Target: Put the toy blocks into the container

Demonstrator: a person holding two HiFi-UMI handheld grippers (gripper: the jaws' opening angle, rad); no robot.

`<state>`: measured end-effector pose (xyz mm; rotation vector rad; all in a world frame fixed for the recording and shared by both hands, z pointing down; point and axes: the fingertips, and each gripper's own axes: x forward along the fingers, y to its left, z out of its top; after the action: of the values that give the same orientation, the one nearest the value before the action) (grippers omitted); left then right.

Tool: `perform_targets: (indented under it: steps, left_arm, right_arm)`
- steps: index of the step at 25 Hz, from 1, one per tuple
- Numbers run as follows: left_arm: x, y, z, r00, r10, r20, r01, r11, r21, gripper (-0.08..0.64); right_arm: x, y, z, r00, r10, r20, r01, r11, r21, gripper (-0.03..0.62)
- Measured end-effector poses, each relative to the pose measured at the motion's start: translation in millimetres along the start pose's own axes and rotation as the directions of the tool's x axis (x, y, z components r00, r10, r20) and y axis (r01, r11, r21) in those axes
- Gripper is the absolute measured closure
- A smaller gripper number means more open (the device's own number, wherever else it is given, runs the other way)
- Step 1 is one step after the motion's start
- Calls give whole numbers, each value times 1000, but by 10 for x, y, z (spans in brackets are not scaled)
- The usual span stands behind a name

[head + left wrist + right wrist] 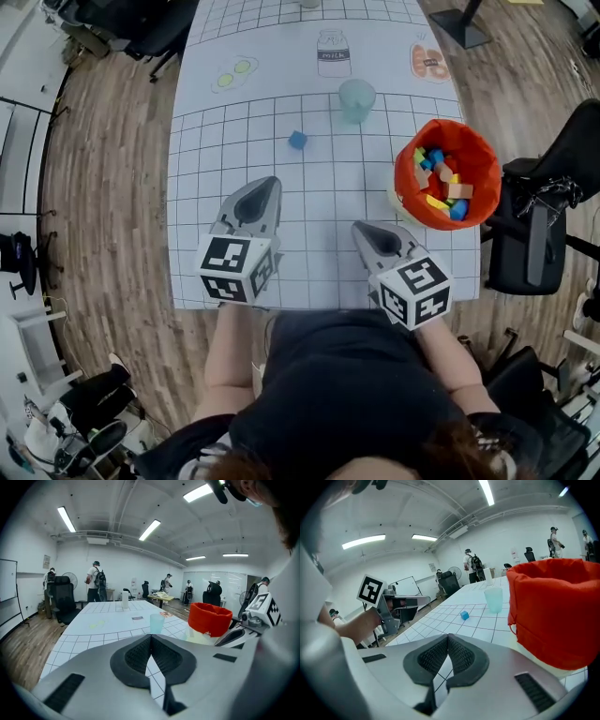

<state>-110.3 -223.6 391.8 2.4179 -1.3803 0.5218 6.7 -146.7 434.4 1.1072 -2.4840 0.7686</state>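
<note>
Black shirt point(347, 394) of the person fills the foreground, and two grippers sit just past it over the near edge of the table point(319, 187). The left gripper point(269, 186) has its jaws clenched tip to tip with nothing between them. The right gripper point(362, 229) is likewise pressed together and empty. One blue block point(297, 140) lies loose on the grid toward the table's middle, well apart from both grippers. One pale translucent cup point(356, 98) stands near it, farther back. One red container point(412, 178) sits at the table's right edge, near the right gripper, and holds a heap of coloured blocks point(445, 183) too jumbled to count.
</note>
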Motion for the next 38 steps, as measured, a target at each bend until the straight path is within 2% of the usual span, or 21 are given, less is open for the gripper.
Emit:
perform_targets:
  steps: [5, 15, 16, 18, 27, 33, 38]
  left_arm:
    - [175, 233, -87, 999, 4, -40, -2, 999, 51, 534]
    - [690, 361, -222, 994, -65, -84, 70, 995, 68, 529]
    - [736, 374, -230, 994, -68, -86, 74, 995, 64, 508]
    - [833, 402, -253, 993, -72, -96, 78, 995, 56, 398]
    - [1268, 450, -374, 987, -72, -143, 79, 996, 46, 343]
    - [1510, 489, -578, 976, -39, -213, 59, 994, 89, 333]
    - [1646, 511, -682, 969, -34, -243, 56, 995, 82, 333]
  right_arm:
    - [223, 16, 41, 1000, -21, -17, 22, 1000, 14, 577]
    - [503, -64, -42, 996, -54, -76, 58, 997, 48, 577]
    - [520, -75, -56, 995, -56, -84, 61, 997, 50, 577]
    - [547, -103, -85, 993, -61, -99, 67, 996, 54, 577]
    - [598, -261, -240, 986, -75, -149, 89, 992, 87, 577]
    - [610, -344, -319, 981, -87, -173, 106, 989, 104, 577]
    - [618, -416, -374, 977, -96, -191, 120, 986, 120, 577]
